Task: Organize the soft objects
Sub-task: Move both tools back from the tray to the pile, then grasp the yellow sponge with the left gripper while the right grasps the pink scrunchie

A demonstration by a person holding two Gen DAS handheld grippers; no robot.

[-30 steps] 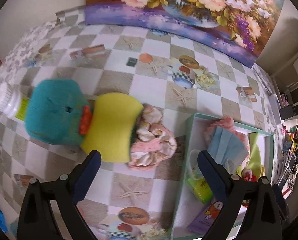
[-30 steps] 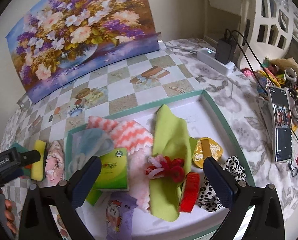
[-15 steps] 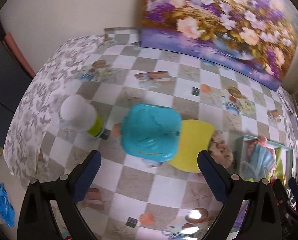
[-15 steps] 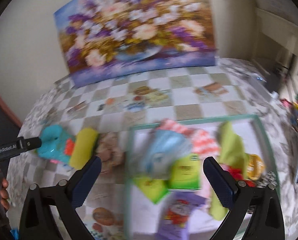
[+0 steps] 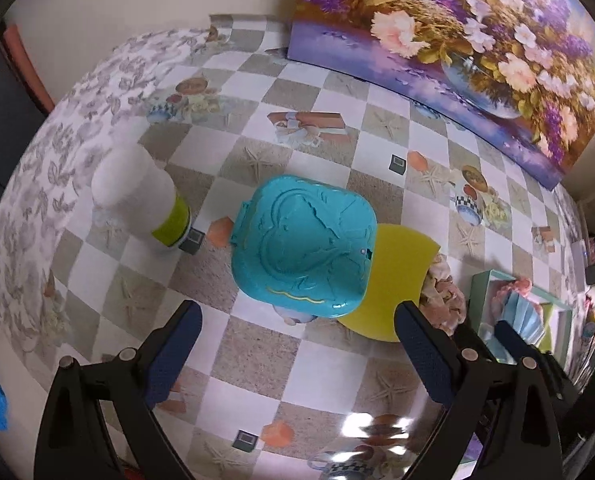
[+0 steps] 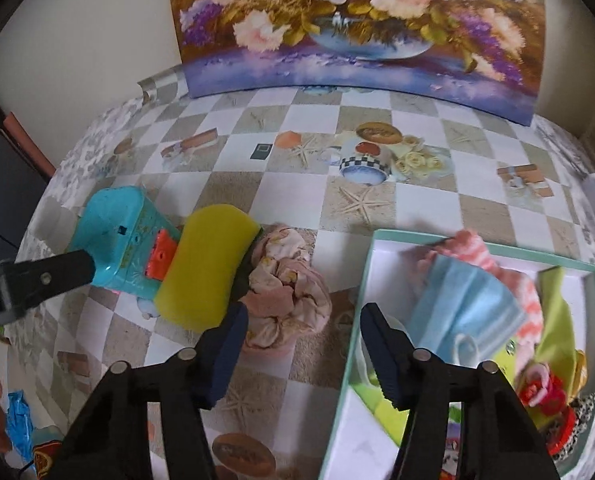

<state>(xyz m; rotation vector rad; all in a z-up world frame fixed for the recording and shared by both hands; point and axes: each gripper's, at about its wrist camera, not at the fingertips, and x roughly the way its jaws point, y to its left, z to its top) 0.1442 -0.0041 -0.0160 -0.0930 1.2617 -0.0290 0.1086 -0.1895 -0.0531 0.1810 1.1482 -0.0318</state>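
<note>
On the counter, left wrist view: we see a checkered, shell-printed oilcloth counter (image 5: 257, 364) with our left tongs (image 5: 297, 344) above it.
Left tongs: apart, with nothing between the blue pads.
Teal case: a square teal plastic case with an embossed lid (image 5: 303, 244) sits ahead of the tongs, overlapping a yellow foam sponge (image 5: 397, 276) on its right.
Pink cloth: a crumpled pink floral cloth (image 5: 443, 296) touches the sponge's far side, between sponge and box.
Box: a shallow mint-rimmed white box (image 5: 475, 292) shows at the right edge.
Bottle: a white plastic bottle with a lime-green band (image 5: 141, 200) stands left of the case, apart from it.
Painting: a flower painting (image 5: 457, 40) leans at the back.

Right wrist view: our right tongs (image 6: 303, 354) hang low over the counter (image 6: 237, 184), just in front of the pink cloth (image 6: 287, 300).
Right tongs: apart, empty, one pad beside the cloth, the other at the box rim (image 6: 357, 320).
Row: teal case (image 6: 125, 240), sponge (image 6: 205, 268) and cloth lie touching in a line.
Box contents: a light blue face mask (image 6: 465, 312), a coral-and-white zigzag cloth (image 6: 485, 256) and a lime-green cloth (image 6: 557, 320) lie inside.
Other tool: the left tongs' black arm (image 6: 37, 280) reaches in over the teal case.
</note>
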